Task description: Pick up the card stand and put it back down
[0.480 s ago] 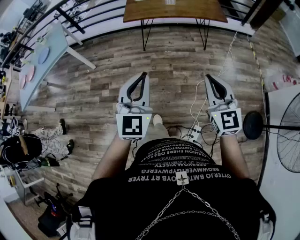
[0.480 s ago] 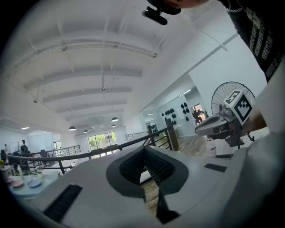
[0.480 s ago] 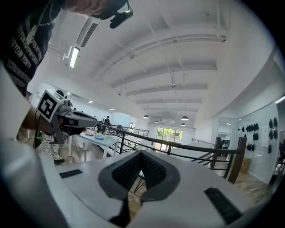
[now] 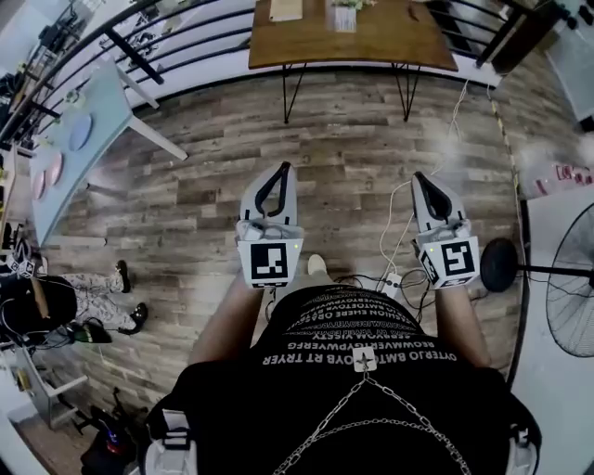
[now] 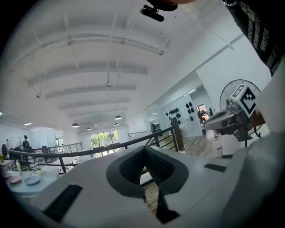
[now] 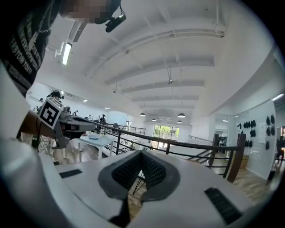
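Head view looks down on us standing on the grey-brown wood-plank floor [image 4: 186, 186]. We hold the white plastic left gripper [image 4: 280, 170] and the white plastic right gripper [image 4: 420, 178] out level in front of the body, side by side and well apart. Both point toward the brown wooden worktop on black hairpin legs [image 4: 390, 42] at the far edge of the frame. We judge that the work lies there, and we are not yet within reach of it.

Left gripper view shows its fingers [image 5: 127, 171] brought together at the tips. Only the room beyond shows through the gap framed by the dark ribbed pads, so nothing is held. Right gripper view shows the same: fingers [image 6: 124, 171] fully closed, tips touching, empty. Closed and level, this reads to us as a carrying posture for an approach rather than a grasp.

On the worktop we see a pale flat card-like thing [image 4: 286, 9] and a small pot with greenery [image 4: 344, 14] near it. We cannot tell at this size which of these, if either, is the card stand, but it is in neither gripper. A white power strip with trailing cables [image 4: 388, 278] lies on the floor just ahead of us, so stepping forward calls for care. The fingers must open before any pick-up.
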### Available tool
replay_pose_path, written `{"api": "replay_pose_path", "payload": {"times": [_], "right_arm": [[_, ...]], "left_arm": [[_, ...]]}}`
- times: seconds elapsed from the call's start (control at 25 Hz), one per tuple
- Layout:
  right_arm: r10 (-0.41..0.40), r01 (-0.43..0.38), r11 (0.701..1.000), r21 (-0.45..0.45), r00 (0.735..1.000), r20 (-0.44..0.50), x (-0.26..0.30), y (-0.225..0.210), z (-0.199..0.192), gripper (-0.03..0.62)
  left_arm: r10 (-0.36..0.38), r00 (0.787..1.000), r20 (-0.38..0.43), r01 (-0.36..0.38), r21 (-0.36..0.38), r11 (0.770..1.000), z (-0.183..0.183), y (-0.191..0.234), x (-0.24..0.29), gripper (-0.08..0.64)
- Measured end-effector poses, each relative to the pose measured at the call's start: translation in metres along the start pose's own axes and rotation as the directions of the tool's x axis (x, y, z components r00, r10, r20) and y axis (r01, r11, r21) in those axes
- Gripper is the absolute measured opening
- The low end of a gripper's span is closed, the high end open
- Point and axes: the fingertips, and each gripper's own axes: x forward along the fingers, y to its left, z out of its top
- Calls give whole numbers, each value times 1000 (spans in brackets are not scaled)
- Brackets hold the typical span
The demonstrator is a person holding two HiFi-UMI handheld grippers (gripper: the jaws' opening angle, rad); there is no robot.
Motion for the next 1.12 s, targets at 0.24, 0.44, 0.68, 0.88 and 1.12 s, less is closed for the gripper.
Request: {"api": "replay_pose_path", "payload": {"times": [0.24,0.44,0.68,0.88,1.12], "right_arm": [[-26,26,998,-53,1000,0,38,12,10,2],[-34,33,999,-30,999,-36,44,14,11,2],[-32,31,999,-24,998,-51,57,20,18,2],[-65,65,998,1,997,-41,63,3,16,2],[-24,28,996,86,999,-39,80,-8,-8,2]], "left_arm": [[-55,998,2,55,-36,998,-15,38,22,26],[-75,997,34,76,-36,996,-16,47,33,26],[-125,992,4,125,-93,988,-31,61,37,26],[-148,989,-26,145,-94,985,-37,60,48,26],[-133,989,-63,126,-111,986,-41,69,71,26]]}}
